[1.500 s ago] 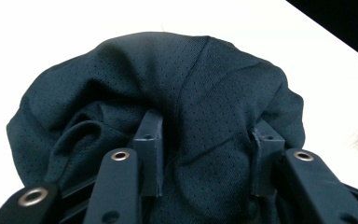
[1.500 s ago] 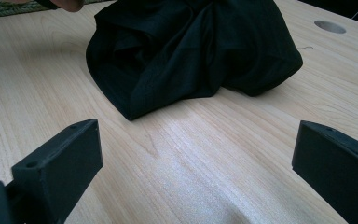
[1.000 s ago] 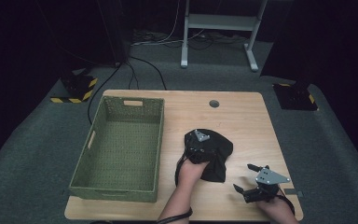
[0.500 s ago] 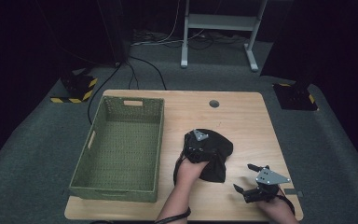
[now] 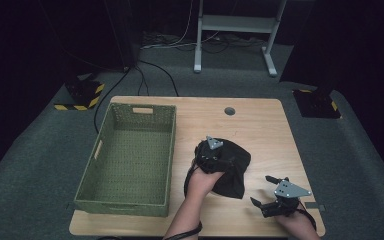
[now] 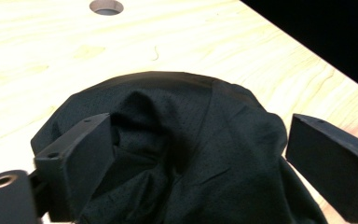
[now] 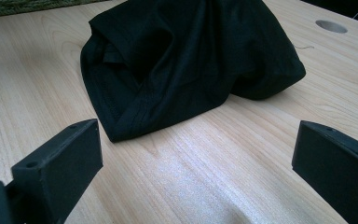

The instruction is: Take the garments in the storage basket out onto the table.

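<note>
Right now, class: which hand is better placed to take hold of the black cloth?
The left. Its tongs have just been opening astride the black cloth; the right tongs stand open over bare table beside it.

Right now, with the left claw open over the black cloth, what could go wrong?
1. The left claw has just been opening astride the crumpled black mesh cloth; closing now may pinch one fold only.
2. A loose hem could trail and catch the green woven basket's rim.

free: table (image 5: pixel 260 125) right half | obstacle: basket (image 5: pixel 130 160) left
</note>
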Demonstrator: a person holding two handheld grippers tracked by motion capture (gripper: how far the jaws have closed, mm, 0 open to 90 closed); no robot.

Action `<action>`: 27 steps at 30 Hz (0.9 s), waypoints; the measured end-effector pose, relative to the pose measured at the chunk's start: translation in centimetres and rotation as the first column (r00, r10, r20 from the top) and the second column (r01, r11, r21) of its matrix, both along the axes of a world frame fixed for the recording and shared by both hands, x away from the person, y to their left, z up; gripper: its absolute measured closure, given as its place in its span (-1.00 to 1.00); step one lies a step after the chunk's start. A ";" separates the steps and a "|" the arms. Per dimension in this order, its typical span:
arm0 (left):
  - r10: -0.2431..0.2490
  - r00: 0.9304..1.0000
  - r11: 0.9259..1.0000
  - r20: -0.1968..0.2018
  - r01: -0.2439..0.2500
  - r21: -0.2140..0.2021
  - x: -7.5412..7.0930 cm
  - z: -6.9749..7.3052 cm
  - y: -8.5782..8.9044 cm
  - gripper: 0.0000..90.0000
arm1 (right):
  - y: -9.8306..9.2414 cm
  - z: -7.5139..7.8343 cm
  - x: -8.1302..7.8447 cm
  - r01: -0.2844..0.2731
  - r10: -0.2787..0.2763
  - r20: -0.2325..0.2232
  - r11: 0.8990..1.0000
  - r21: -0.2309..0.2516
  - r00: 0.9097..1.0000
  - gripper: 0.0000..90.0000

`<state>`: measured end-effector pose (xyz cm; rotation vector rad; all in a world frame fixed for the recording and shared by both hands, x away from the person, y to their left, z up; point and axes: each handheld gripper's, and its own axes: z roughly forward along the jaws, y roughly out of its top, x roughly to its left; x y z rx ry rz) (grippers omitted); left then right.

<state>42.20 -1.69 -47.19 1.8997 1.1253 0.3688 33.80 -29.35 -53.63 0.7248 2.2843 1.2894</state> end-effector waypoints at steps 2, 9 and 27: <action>0.000 1.000 1.000 0.008 0.000 0.008 -0.1 0.3 0.0 -0.91 | 0.0 0.0 0.0 0.000 0.000 0.000 1.000 -0.001 1.000 -0.97; -0.013 0.999 1.000 0.037 0.012 0.015 -0.7 1.0 0.4 -1.00 | 0.0 0.0 0.0 -0.001 0.001 0.002 1.000 -0.003 1.000 -0.97; -0.043 0.992 0.998 0.118 0.038 0.042 -3.9 2.1 2.4 -1.00 | 0.2 0.0 -0.1 0.003 -0.003 0.012 1.000 -0.017 1.000 -0.97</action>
